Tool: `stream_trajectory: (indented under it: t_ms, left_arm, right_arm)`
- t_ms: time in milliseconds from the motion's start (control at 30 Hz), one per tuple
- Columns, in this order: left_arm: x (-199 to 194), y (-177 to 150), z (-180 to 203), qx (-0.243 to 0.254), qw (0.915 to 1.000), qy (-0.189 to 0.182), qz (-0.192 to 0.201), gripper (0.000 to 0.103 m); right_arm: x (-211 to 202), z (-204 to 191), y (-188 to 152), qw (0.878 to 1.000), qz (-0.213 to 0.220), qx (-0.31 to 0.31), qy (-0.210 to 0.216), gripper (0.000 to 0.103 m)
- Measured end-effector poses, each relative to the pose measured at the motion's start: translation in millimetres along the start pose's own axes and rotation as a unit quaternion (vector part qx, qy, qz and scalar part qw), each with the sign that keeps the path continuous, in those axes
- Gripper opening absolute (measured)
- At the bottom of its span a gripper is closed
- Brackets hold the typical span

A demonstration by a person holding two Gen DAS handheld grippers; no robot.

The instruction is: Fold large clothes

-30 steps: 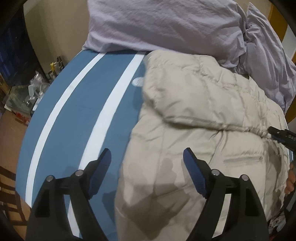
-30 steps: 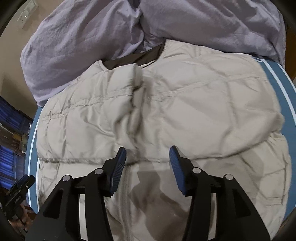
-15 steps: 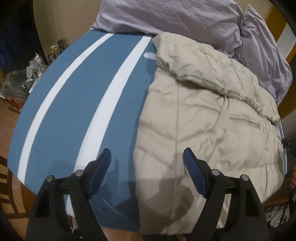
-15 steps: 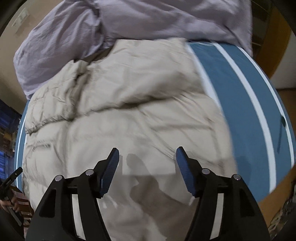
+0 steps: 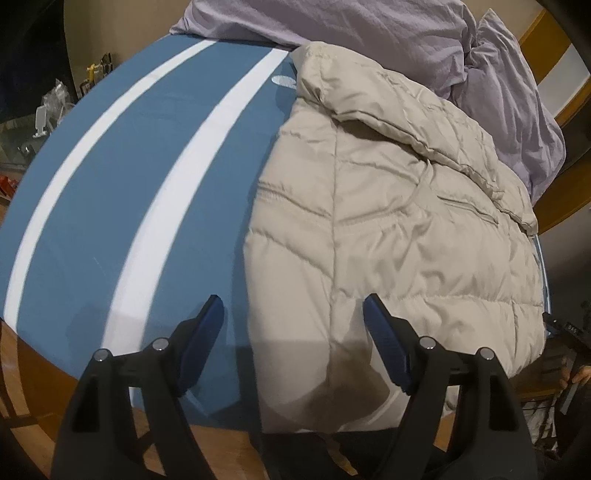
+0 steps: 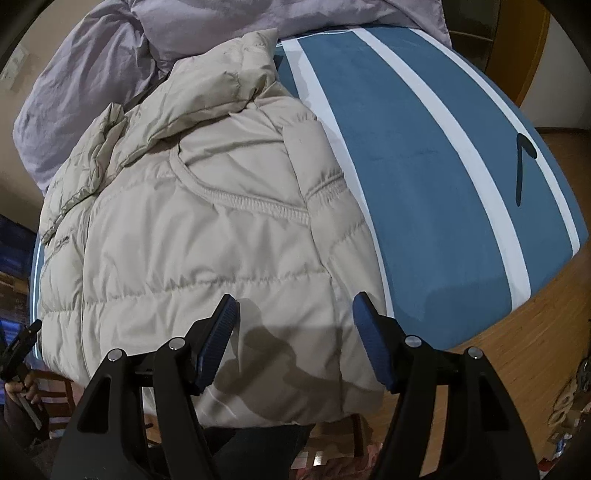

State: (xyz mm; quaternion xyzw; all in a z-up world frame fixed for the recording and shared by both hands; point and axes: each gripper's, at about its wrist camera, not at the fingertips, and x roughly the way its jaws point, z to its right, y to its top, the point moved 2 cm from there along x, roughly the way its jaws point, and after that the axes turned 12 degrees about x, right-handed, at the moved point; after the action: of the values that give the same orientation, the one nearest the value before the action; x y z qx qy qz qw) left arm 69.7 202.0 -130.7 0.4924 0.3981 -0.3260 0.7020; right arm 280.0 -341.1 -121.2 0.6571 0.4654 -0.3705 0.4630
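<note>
A beige puffer jacket (image 5: 388, 221) lies on a blue mat with white stripes (image 5: 166, 166), both sleeves folded in over its body. My left gripper (image 5: 292, 299) hovers over the hem's left corner. Its jaws are wide and closing slightly, and nothing is pinched between them. In the right wrist view the jacket (image 6: 203, 240) fills the left half, beside the mat (image 6: 424, 166). My right gripper (image 6: 295, 297) is open above the hem's right corner, and its pads (image 6: 218, 343) are clear of the cloth. The hem hangs a little over the near edge.
Crumpled lilac bedding (image 5: 369, 33) is piled behind the jacket's collar and shows again as bedding (image 6: 92, 74) at upper left. Wooden floor (image 6: 517, 350) lies beyond the mat's right edge. Clutter (image 5: 48, 107) stands by the wall at far left. A hand (image 6: 18, 391) shows at the left rim.
Both grippers pulled back toward the jacket's hem. The left came to its left corner, and the right swept right to its right edge with jaws spread wider.
</note>
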Motion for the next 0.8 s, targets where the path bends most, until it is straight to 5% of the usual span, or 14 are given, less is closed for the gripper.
stream_trajectory:
  t_ms: [200,467,667,800]
  left_arm:
    - [3,-7,5,-0.005,0.9999,-0.009,-0.004,0.076]
    - [5,-7,8,-0.001,0.9999,-0.011,-0.003,0.076]
    - [5,-8,12,0.006,0.9999,-0.008,-0.002,0.075]
    - [6,-7,17,0.005,0.9999,-0.015,0.000,0.063]
  right_arm:
    - [-6,16,1,1.000,0.008,0.016,-0.002,0.077]
    - [3,44,-10,0.998,-0.026,0.040,0.028,0.076]
    - [0,44,-19,0.998,-0.029,0.024,0.057,0.068]
    - [2,39,-21,0.996,-0.033,0.023,0.079,0.046]
